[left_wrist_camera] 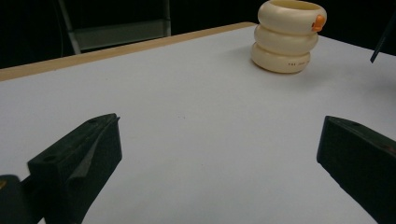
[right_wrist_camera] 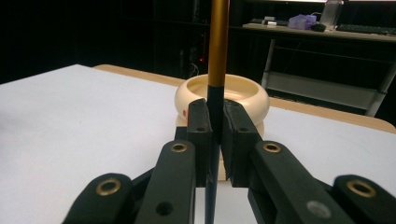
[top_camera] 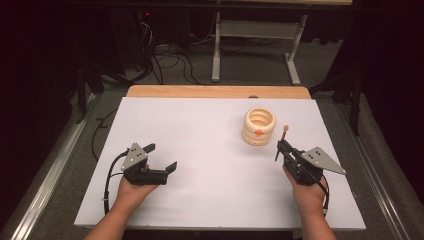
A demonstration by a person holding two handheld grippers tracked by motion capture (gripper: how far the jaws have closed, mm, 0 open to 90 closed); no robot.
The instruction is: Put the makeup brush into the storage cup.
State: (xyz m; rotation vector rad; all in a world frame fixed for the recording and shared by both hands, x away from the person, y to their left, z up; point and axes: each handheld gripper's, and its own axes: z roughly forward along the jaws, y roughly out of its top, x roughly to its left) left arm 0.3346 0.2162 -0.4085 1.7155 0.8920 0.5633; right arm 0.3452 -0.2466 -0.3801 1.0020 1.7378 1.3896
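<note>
— Here, at the white table (top_camera: 210, 150), your right gripper (top_camera: 283, 145) is clenched on a thin stick (top_camera: 284, 134), its dark lower shaft pinched between the pads and its golden upper length rising past them toward a pale rounded tip. Why hold it so low?

— You grip it near the bottom, it seems, so that the long upper part stays free. In the right gripper view the stick (right_wrist_camera: 217, 56) stands almost upright, dead centre between the jaws, and lines up with the cream ribbed holder (right_wrist_camera: 229, 95) just beyond. That looks like aiming: the stick is probably meant for the holder's open mouth.

— And where does the holder sit for you?

— On the far right part of the table, near your right gripper but apart from it. From above, the cream ribbed holder (top_camera: 259, 126) shows as a stack of three rounded rings with a small orange spot on its side. It stands upright on the table, its opening upward, so a stick can drop in from above.

— Your left gripper (top_camera: 162, 156) does what?

— It waits. Its jaws stand wide and released with nothing between them, resting low over the near left of the table. The left gripper view looks across bare white surface to the holder (left_wrist_camera: 287, 37), well apart. You keep it clear, I judge, so the right hand works unhindered.
</note>
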